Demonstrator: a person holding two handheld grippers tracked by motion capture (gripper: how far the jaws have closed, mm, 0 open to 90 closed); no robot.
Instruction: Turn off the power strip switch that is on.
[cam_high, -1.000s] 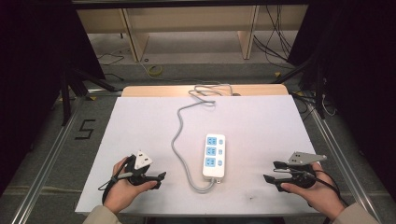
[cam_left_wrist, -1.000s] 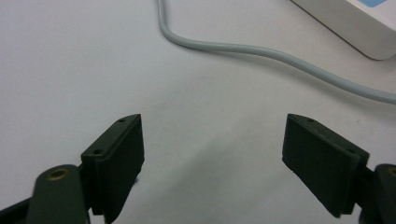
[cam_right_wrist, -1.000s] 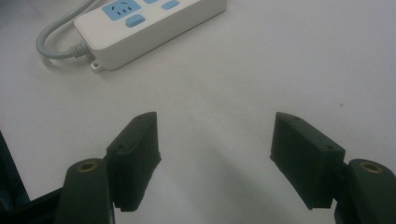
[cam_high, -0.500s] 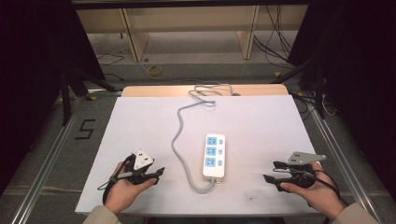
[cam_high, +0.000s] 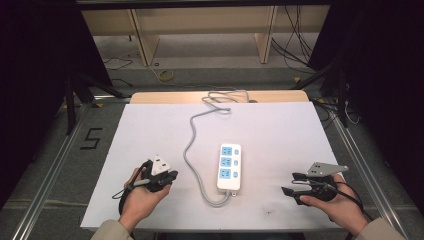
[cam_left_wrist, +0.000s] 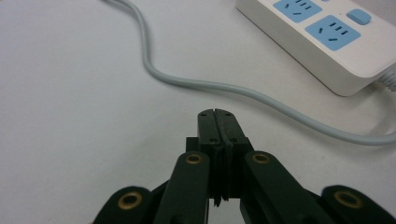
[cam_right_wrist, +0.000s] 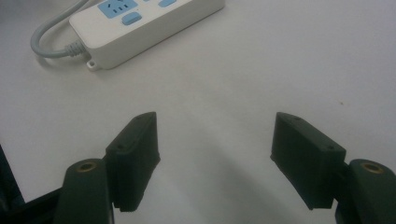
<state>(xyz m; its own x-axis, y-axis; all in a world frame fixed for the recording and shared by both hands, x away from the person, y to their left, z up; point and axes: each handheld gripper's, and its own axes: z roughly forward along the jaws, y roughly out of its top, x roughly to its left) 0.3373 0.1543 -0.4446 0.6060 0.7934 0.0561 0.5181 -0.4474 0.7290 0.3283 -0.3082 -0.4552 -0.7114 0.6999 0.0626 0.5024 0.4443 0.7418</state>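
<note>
Over white table (cam_high: 280, 135), left gripper (cam_left_wrist: 217, 122) jaws just closed empty.

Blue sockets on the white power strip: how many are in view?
3, in a row down the power strip on the table: far socket, middle socket, near socket. None appears hidden.

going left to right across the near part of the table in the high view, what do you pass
left gripper → grey cable → power strip → right gripper
</note>
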